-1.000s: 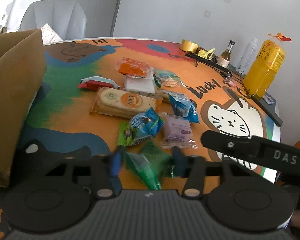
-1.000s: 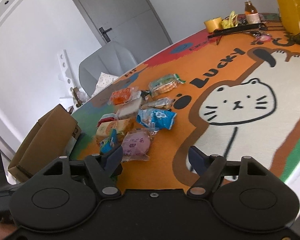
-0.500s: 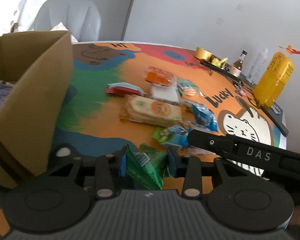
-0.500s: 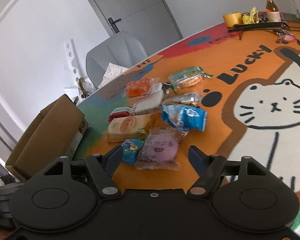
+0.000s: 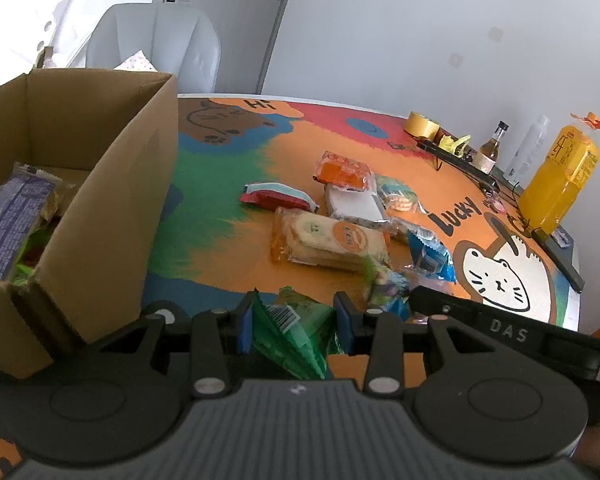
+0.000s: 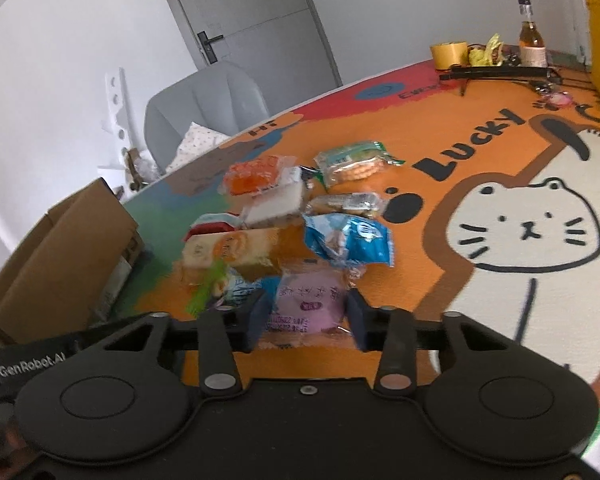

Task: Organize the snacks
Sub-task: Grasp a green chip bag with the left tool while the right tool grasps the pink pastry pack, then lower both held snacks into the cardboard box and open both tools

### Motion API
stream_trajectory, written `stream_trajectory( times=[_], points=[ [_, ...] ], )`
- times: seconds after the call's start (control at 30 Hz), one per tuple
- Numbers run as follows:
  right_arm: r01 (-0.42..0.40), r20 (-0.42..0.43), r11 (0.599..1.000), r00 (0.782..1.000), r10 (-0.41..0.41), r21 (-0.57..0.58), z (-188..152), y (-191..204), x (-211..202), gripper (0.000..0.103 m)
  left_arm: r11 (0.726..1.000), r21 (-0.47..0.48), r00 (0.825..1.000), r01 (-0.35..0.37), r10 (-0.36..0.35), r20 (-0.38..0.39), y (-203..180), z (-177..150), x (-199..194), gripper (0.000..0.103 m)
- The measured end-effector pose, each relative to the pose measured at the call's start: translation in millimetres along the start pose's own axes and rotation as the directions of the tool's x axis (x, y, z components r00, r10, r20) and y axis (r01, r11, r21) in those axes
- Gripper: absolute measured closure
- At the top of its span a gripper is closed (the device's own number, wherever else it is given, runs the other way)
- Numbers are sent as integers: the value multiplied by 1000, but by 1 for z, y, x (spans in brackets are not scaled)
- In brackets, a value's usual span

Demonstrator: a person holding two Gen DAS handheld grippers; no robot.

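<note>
Snack packet (image 5: 290,334), green, pinched in left gripper (image 5: 295,326)
Light, crinkly, slippery; right gripper (image 6: 306,320) wide around purple packet (image 6: 306,300); grip mid-body

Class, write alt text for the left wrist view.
The left tool grips a green snack packet beside an open cardboard box already holding snacks. More wrapped snacks lie scattered on the colourful cat-print table.

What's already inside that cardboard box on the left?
Inside the cardboard box, the left wrist view shows a purple-blue printed packet leaning at the near end, with something green beneath it. The box wall hides the floor and anything deeper.
</note>
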State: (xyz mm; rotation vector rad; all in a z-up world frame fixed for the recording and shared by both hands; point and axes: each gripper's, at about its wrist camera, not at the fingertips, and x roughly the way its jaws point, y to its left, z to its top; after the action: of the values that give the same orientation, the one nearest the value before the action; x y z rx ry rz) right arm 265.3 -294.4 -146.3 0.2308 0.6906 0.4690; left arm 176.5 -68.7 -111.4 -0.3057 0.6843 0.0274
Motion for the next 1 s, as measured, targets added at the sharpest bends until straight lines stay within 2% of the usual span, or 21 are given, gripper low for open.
stream_trajectory(
  times=[0.2,0.5,0.63,1.0],
  points=[
    [24,-1,998,1000,-24,-53,-5,3,-7,66,1000,8,1000,3,-4,3,-3,-1,-2,64],
    [-16,10,999,1000,16,-30,-3,7,-21,71,1000,9,999,11,-11,34,-4,8,-18,64],
    [-34,48,999,998,36,-28,6,16,-31,71,999,35,997,20,-23,78,-5,22,-31,64],
    [-95,88,993,991,101,-66,25,54,-40,71,1000,25,987,11,-15,162,11,51,-62,64]
  ],
)
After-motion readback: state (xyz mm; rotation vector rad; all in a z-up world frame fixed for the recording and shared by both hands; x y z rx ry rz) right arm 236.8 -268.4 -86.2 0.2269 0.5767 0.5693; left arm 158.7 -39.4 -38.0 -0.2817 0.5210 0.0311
